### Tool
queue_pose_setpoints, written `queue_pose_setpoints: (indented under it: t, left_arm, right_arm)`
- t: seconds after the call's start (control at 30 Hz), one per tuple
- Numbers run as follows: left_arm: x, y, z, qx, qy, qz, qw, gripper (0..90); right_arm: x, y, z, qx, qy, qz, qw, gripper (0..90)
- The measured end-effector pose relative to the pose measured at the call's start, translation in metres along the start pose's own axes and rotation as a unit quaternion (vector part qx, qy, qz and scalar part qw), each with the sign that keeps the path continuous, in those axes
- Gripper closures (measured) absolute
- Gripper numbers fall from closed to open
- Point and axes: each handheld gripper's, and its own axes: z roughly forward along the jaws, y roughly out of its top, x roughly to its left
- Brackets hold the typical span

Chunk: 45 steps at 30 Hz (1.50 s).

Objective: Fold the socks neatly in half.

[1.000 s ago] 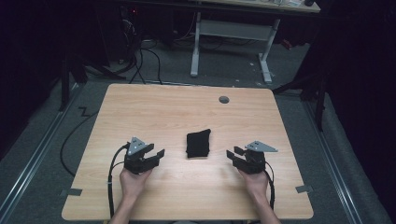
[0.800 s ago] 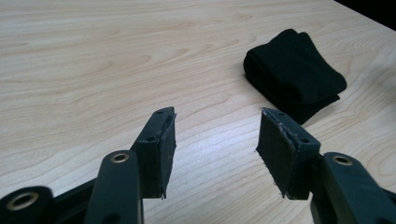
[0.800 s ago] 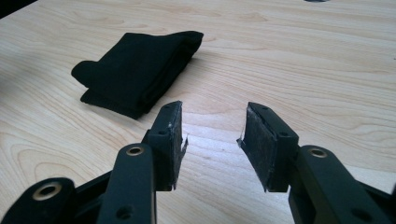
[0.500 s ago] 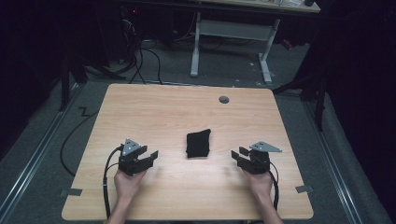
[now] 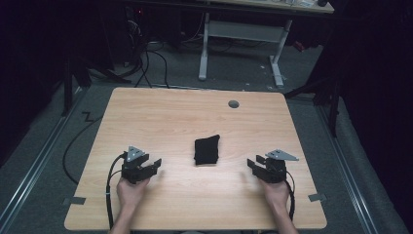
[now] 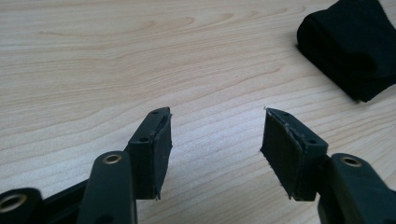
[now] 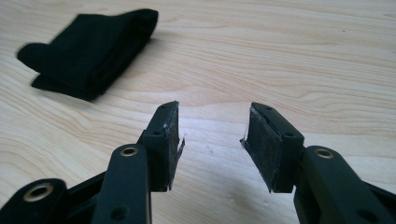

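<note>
Black cloth: folded into a small bundle (image 5: pixel 206 150), it lies flat on the middle of the frame in the high view, between my two grippers and apart from both.
Counter: pale wood (image 5: pixel 170 117), bare around the cloth, so I judge both sides are free for an approach.
Left gripper: (image 5: pixel 146 165) low in the lower left, jaws spread with nothing between; the cloth sits at the upper right of its own view.
Right gripper: (image 5: pixel 258 165) low in the lower right, jaws spread and empty; the cloth sits at the upper left of its view.
Reason: I judge both point inward to be ready for the cloth.
</note>
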Motion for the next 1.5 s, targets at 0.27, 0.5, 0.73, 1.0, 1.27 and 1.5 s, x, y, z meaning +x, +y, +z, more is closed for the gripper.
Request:
queue_pose_setpoints:
  t: [0.27, 0.5, 0.73, 1.0, 1.27, 1.5]
  left_arm:
    - [0.002, -0.001, 0.004, 0.013, 0.017, 0.002, 0.9998, 41.4]
    - [0.002, -0.003, 0.007, 0.023, 0.033, 0.01, 0.9991, 40.1]
    - [0.002, -0.004, 0.01, 0.034, 0.047, 0.017, 0.9982, 38.6]
    - [0.002, -0.005, 0.012, 0.039, 0.061, 0.028, 0.997, 37.0]
    - [0.001, -0.005, 0.013, 0.044, 0.068, 0.032, 0.9962, 31.7]
    - [0.001, -0.005, 0.013, 0.046, 0.066, 0.034, 0.9962, 29.0]
  right_arm:
    - [-0.008, -0.005, 0.005, 0.018, -0.026, 0.002, 0.9995, 51.3]
    - [-0.013, -0.008, 0.008, 0.034, -0.049, -0.005, 0.9982, 49.4]
    - [-0.017, -0.01, 0.01, 0.044, -0.066, -0.01, 0.9968, 46.5]
    - [-0.02, -0.013, 0.015, 0.063, -0.076, -0.014, 0.995, 37.6]
    - [-0.022, -0.015, 0.016, 0.053, -0.083, -0.009, 0.9952, 35.3]
    - [-0.022, -0.016, 0.016, 0.053, -0.081, -0.01, 0.9953, 35.0]
